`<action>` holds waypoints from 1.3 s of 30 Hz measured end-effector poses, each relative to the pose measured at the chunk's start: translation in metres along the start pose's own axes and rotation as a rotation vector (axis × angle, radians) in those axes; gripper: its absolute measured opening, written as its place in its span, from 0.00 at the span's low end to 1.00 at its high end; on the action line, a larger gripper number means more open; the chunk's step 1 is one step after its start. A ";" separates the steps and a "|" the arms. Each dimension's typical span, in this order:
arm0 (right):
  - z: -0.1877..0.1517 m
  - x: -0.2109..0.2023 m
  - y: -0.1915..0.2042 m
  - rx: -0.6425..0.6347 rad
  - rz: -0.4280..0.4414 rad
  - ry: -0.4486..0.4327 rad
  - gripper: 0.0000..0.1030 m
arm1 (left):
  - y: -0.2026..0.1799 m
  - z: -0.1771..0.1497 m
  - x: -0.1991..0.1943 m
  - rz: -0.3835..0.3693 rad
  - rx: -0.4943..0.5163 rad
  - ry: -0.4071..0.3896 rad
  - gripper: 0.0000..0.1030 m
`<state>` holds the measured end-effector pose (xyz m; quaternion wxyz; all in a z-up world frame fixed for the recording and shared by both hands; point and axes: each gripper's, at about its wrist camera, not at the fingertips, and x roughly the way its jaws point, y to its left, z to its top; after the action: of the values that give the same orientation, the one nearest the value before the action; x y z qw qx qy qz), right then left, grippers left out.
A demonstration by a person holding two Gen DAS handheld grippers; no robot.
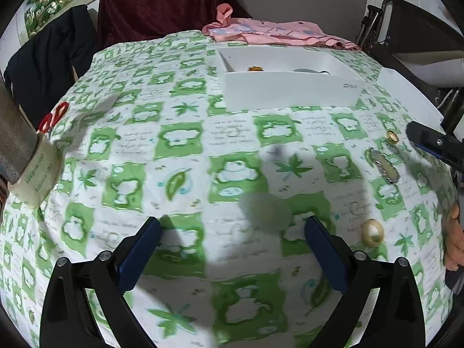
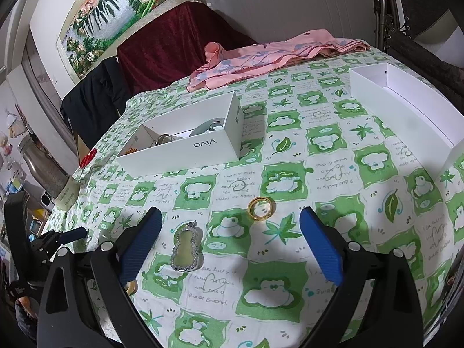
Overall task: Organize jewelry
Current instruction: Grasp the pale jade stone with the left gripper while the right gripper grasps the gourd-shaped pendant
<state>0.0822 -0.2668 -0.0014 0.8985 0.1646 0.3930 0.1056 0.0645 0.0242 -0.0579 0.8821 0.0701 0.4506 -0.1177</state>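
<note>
both hand-held grippers – left [image 1: 232, 246] and right [image 2: 230, 237] – stand spread, empty, low in frame; gold ring [image 2: 261, 208] and gourd pendant [image 2: 186, 246] lie on the worktop [image 2: 290, 261] between the right's fingers – white box [image 2: 185, 148] upper left.

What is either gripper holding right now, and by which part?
Nothing is held. The left gripper and right gripper both stand open over the tablecloth; the gold ring and gourd pendant lie untouched.
</note>
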 end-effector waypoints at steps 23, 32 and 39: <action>-0.015 0.000 0.043 -0.216 0.009 0.040 0.88 | 0.021 0.012 0.000 0.078 -0.045 -0.043 0.61; -0.018 0.005 0.052 -0.260 0.000 0.066 0.80 | 0.013 0.010 -0.005 0.038 -0.032 -0.077 0.30; -0.023 0.012 0.062 -0.312 -0.024 0.107 0.58 | 0.017 0.009 -0.007 0.020 -0.052 -0.080 0.30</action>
<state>0.0700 -0.2005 -0.0005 0.8922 0.0128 0.4208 0.1633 0.0726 0.0396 -0.0468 0.9021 0.0471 0.4172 -0.0999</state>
